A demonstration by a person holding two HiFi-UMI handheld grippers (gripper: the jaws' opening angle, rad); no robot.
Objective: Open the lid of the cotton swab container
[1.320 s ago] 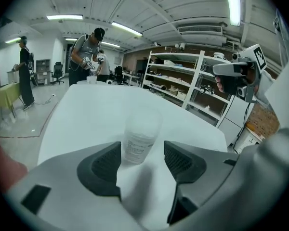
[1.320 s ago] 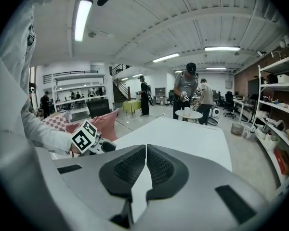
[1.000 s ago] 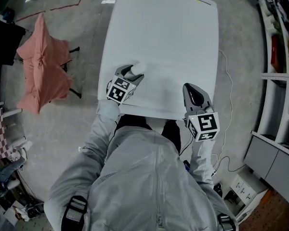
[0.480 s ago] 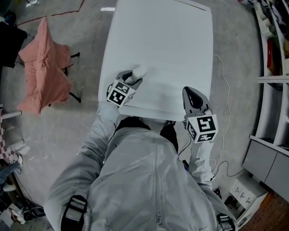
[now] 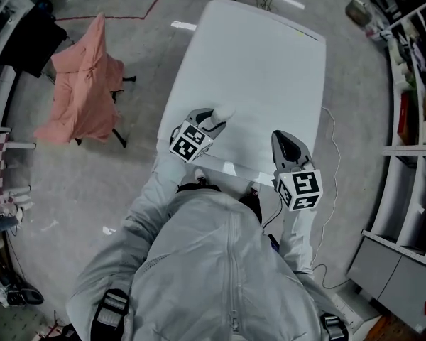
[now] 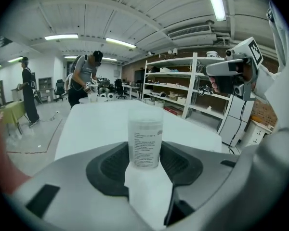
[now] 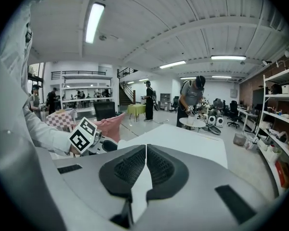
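The cotton swab container (image 6: pixel 144 138) is a clear upright tube with a printed label and its lid on. It stands on the white table (image 5: pixel 270 62) near the front left. My left gripper (image 6: pixel 144 163) has the container between its jaws, which are closing, and the pads touch the container's sides. From the head view the container (image 5: pixel 224 111) shows just past the left gripper (image 5: pixel 214 123). My right gripper (image 5: pixel 284 135) is shut and empty above the table's front right edge. Its pads (image 7: pixel 135 166) meet with nothing between them.
A pink cloth (image 5: pixel 85 91) hangs over a chair on the floor to the left. Shelving (image 5: pixel 412 84) lines the right side, and a cable (image 5: pixel 331 155) trails down the floor beside the table. Other people (image 6: pixel 84 78) stand at a far table.
The left gripper's jaws have closed in around the container. The head view has shifted, so the table sits a little further right in the frame. The right gripper has stayed shut.
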